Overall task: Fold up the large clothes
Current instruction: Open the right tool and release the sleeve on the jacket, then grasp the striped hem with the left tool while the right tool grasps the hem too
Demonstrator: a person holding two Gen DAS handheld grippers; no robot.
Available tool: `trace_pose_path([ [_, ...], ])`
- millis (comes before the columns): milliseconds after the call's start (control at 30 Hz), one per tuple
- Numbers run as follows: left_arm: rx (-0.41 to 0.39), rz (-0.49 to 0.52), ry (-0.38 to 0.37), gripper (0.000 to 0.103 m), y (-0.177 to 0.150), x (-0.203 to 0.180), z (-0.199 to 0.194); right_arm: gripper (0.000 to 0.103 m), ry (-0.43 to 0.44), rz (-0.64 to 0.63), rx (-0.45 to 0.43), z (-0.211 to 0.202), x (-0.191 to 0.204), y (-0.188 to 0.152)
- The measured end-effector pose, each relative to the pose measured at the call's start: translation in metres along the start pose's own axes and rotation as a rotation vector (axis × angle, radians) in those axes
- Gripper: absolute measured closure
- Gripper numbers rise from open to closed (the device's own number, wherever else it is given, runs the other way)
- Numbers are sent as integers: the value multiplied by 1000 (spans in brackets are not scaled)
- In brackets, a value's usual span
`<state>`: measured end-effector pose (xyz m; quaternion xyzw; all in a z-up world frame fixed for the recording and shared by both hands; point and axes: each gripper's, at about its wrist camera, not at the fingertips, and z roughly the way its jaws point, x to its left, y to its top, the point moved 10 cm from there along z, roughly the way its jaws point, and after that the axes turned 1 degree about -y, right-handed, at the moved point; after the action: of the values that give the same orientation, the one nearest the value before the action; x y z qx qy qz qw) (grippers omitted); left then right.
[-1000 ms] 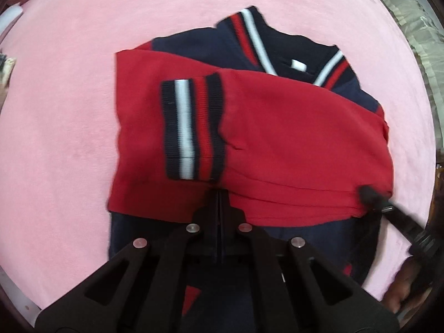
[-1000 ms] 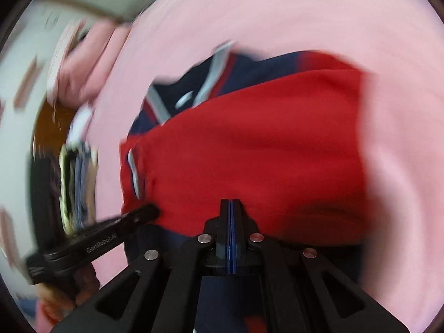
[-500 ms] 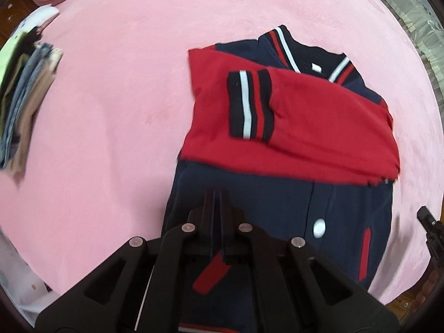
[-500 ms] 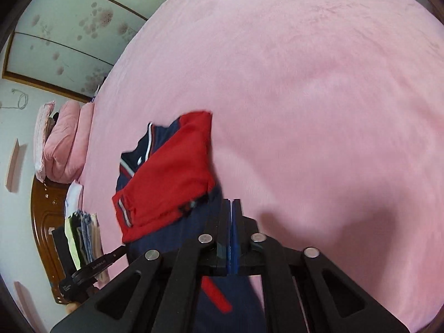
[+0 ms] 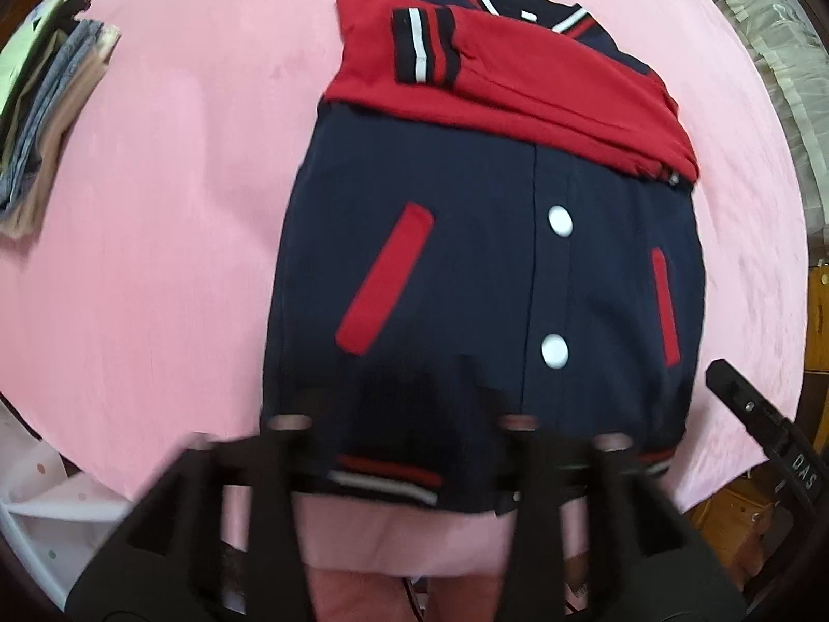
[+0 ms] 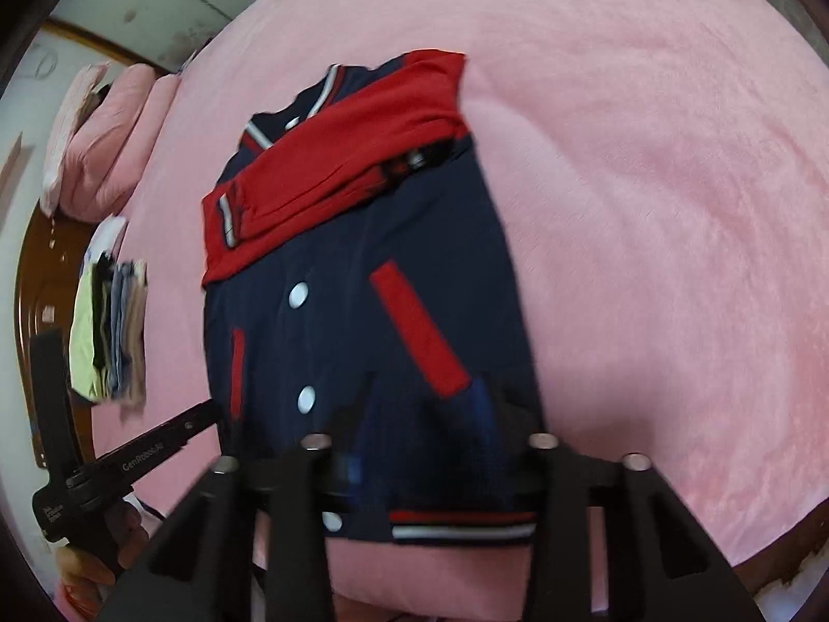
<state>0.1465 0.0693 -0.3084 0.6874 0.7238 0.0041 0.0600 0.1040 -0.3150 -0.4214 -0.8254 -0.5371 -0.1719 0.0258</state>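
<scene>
A navy varsity jacket point(image 5: 466, 269) lies flat on the pink bed point(image 5: 181, 207), front up, with white snaps and red pocket strips. Both red sleeves point(image 5: 518, 78) are folded across its chest, striped cuff on top. My left gripper point(image 5: 404, 414) hovers over the striped hem point(image 5: 383, 477). Its jaws are opening and blurred, and only the jacket's lower panel shows through the gap, unpinched. My right gripper point(image 6: 430, 414) hangs over the hem's other side point(image 6: 461, 523). Its jaws are opening too, with no cloth pressed between the pads. Each gripper shows at the edge of the other's view.
A stack of folded clothes point(image 5: 46, 119) lies on the bed left of the jacket, also visible as the stack point(image 6: 111, 331). Pink pillows point(image 6: 103, 145) and a wooden headboard point(image 6: 36, 311) stand beyond. The bed's near edge point(image 5: 404, 544) runs just below the hem. Curtains point(image 5: 751, 26) hang at the right.
Both grippers have drawn back from the folded red sleeves to the jacket's hem end and risen. Their jaws, shut before, now stand apart.
</scene>
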Motion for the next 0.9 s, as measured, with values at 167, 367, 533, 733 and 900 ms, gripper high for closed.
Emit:
trace_pose_path([
  [167, -7, 13, -11, 47, -18, -3, -14, 42, 6, -47, 10, -10, 15, -30],
  [367, 9, 24, 6, 44, -25, 4, -13, 29, 2, -49, 10, -12, 21, -52],
  [533, 27, 18, 4, 43, -35, 17, -3, 24, -27, -44, 9, -4, 13, -58],
  [733, 25, 3, -51, 43, -48, 41, 9, 24, -4, -6, 20, 9, -9, -68],
  [900, 30, 18, -132, 44, -60, 58, 16, 24, 0, 14, 39, 19, -36, -75],
])
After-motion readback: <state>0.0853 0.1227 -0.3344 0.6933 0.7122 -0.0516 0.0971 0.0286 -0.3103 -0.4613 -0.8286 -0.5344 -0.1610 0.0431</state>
